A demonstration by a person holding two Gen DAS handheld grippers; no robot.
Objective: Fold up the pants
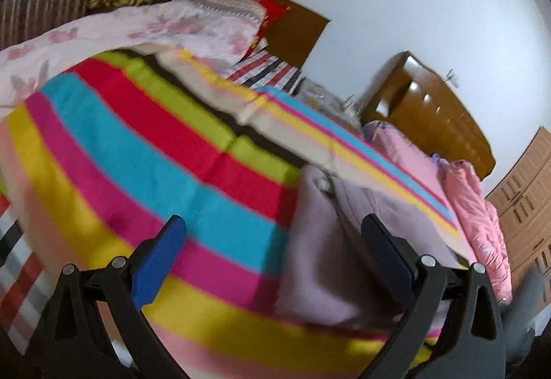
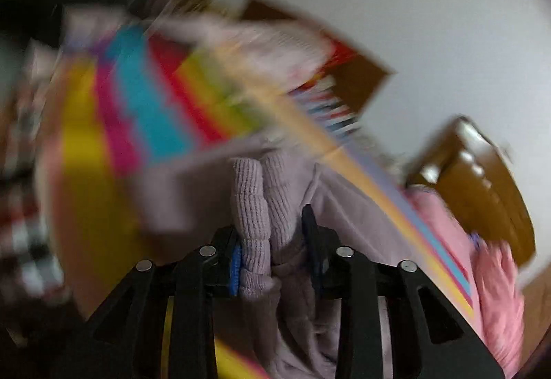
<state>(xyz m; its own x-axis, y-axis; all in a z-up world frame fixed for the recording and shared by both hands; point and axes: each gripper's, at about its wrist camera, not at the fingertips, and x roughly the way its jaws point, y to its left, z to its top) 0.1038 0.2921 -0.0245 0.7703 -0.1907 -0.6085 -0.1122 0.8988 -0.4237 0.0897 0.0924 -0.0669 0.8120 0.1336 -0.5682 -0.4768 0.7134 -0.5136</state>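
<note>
You are pinching the pants' (image 2: 327,206) ribbed cuffs in the right gripper (image 2: 272,251); the left gripper (image 1: 275,241) is gaping empty. Though blurred, probably lay cuffs squarely on the waist.

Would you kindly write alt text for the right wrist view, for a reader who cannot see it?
The right claw is shut on the ribbed cuffs of lilac pants, which trail onto a bed with a striped blanket. The picture is heavily blurred; a wooden headboard and white wall show behind.
</note>
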